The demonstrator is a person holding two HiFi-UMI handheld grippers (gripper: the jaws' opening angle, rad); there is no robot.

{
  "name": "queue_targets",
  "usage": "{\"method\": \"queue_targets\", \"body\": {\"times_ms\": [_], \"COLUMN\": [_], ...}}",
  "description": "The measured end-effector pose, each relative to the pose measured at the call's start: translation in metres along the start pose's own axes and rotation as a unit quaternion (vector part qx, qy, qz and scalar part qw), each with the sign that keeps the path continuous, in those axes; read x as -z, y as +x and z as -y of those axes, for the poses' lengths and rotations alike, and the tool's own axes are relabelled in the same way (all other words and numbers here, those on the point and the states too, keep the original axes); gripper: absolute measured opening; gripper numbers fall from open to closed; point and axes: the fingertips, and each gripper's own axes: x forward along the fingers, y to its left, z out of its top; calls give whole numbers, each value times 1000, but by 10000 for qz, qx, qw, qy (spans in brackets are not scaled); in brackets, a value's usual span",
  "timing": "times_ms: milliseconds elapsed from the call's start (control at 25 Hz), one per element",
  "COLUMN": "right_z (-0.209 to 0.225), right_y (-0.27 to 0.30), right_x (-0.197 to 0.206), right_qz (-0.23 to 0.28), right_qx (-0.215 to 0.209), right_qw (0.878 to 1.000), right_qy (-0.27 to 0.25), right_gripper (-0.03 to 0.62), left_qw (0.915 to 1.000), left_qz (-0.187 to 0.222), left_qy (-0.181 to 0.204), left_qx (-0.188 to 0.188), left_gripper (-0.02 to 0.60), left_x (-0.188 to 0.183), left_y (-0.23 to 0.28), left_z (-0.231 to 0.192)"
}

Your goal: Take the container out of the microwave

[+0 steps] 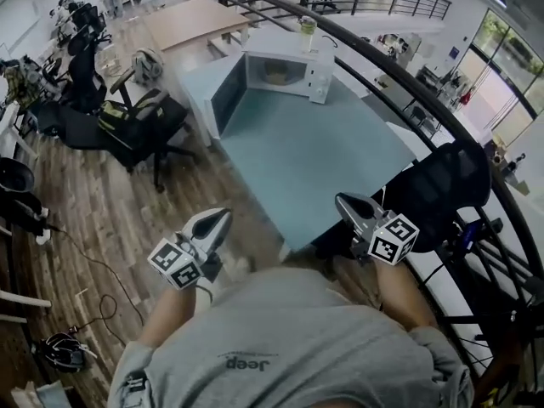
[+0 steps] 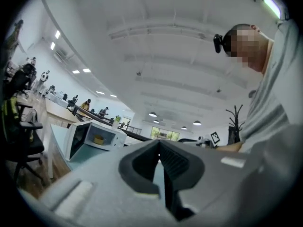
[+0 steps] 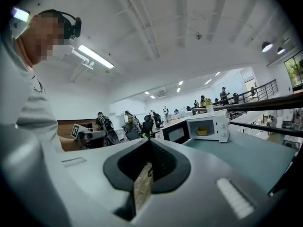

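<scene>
— Is anything being held by the left gripper (image 2: 158,144) or the right gripper (image 3: 149,142)?
— Nothing; both jaw pairs are being shown closed, only in their own views.
— The container (image 1: 276,74)?
— It is being seen from overhead inside the open microwave (image 1: 321,76), across the table (image 1: 314,160).

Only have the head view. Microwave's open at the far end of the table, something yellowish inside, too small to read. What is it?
Observer: The right gripper view shows a small yellow container sitting low in the cavity of the microwave.
Operator: Right gripper jaws?
Observer: The right gripper is shut, with nothing between its jaws.
Operator: Left?
Observer: The left gripper looks shut as well, tips together and empty.
</scene>
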Motion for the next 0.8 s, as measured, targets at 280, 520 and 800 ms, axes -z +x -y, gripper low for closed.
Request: {"method": "queue_targets", "body": {"times_ms": [280, 520, 800], "right_z": [68, 115, 163], "right_y": [114, 174, 203], "right_x": [-44, -61, -66], "right_qz": [129, 36, -249], "right_qx": [660, 1043, 1102], "right_qw": [9977, 9945, 9935], "right_qy": [112, 122, 121], "right_gripper": [3, 5, 5], "left_qw": [9967, 9925, 9911], "left_qz": [-332, -488, -561], "left_qy": [28, -101, -227], "left_qx": [740, 1119, 1189], "left_gripper": [18, 18, 18], "left_x": [-49, -61, -55], "left_y": [72, 120, 165], "left_z": [-141, -213, -243]}}
